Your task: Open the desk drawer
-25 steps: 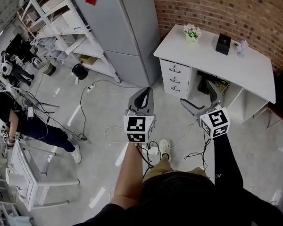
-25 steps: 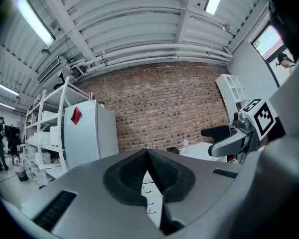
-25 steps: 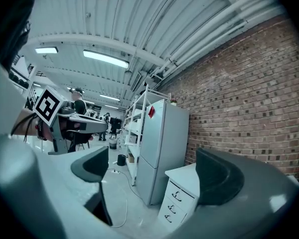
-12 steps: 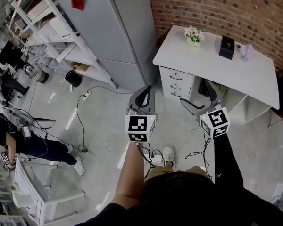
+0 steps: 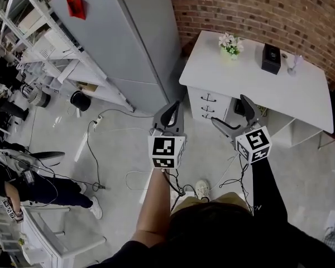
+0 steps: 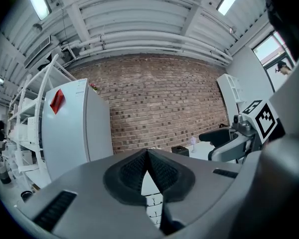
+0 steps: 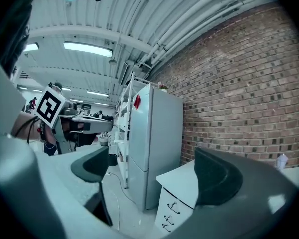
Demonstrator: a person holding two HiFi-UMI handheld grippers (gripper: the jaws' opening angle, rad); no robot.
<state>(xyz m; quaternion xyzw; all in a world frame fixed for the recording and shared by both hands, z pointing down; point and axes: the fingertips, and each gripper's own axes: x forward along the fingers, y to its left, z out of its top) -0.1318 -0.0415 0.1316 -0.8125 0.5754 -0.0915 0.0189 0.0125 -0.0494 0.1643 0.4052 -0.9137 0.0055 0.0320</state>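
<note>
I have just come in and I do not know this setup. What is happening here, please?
A person holds a gripper in each hand and stands some way short of the white desk by the brick wall. The left gripper is shut and empty; the right gripper is open and empty. The desk drawers are all closed, and neither gripper touches them.

Bright, even light from ceiling strip lights [image 7: 87,48]; shadows soft; strong fisheye bending, dark corners in both gripper views; close foreground blurred
</note>
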